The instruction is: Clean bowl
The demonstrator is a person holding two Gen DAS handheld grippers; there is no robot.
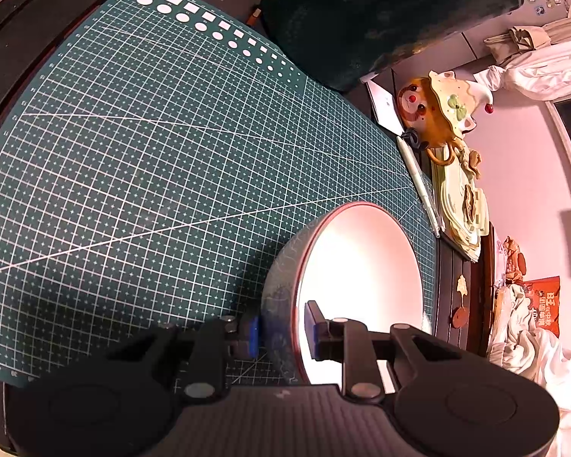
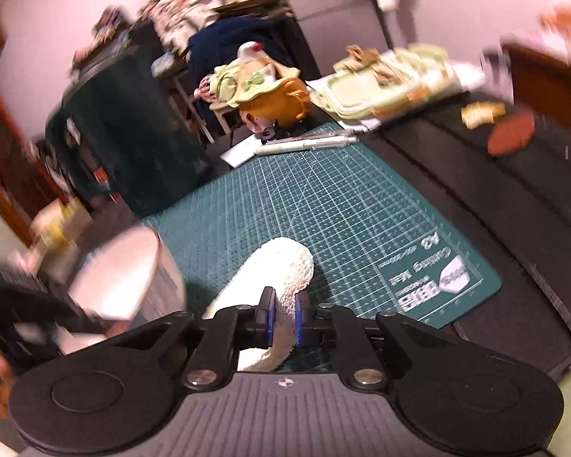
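Pinching a round glossy bowl [image 1: 361, 278], maybe ceramic, left claw [image 1: 281, 333]

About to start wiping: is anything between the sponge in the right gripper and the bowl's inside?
Nothing visible. The left gripper pinches the bowl by its rim, inside bare. The right gripper holds the white sponge just beside the bowl, only green mat beyond.

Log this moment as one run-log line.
left claw: grips tilted white bowl's rim | right claw: holds white sponge cloth | cloth off bowl
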